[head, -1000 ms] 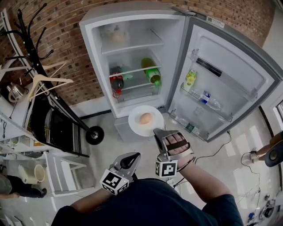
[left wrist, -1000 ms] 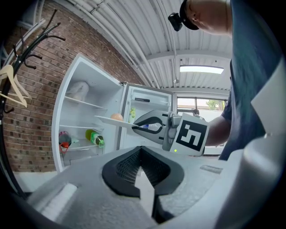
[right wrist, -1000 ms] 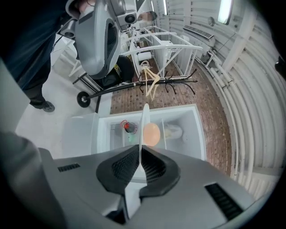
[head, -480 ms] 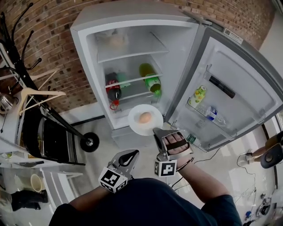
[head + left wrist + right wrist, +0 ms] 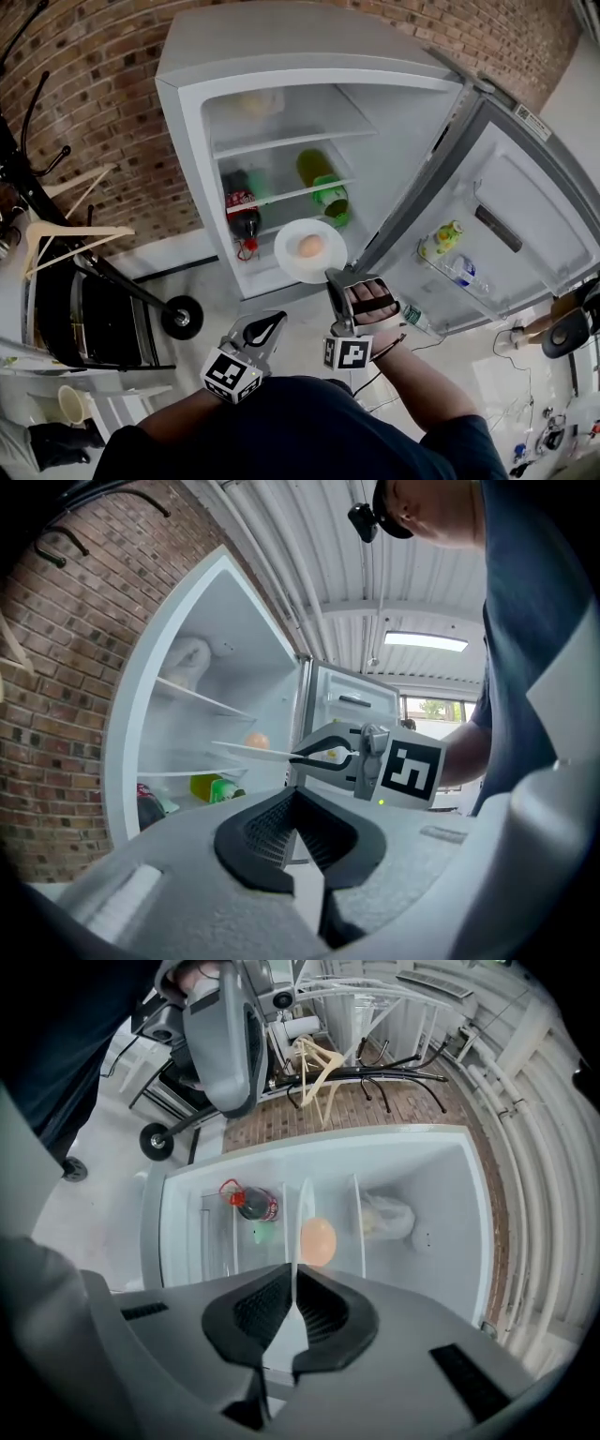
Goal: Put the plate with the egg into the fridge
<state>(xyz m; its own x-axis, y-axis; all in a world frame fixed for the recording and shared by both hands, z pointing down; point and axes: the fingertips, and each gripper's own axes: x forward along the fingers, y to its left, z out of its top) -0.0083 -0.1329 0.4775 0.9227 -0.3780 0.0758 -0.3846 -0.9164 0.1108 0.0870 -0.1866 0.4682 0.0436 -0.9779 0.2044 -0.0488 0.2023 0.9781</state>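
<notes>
Now the carry is in hand: the right gripper [image 5: 334,277], its jaws pinching the near rim of the plate [image 5: 292,259], holds it level with the egg [image 5: 310,246] at its middle, just before the open fridge [image 5: 281,37]. The left gripper [image 5: 274,322] rides alongside, its jaws pressed together on nothing. Next, the plate likely needs sliding flat onto a free shelf. Compared with a second ago, the fridge stands nearer and the plate overlaps its lower opening.

Even daylight; fisheye-warped edges
</notes>
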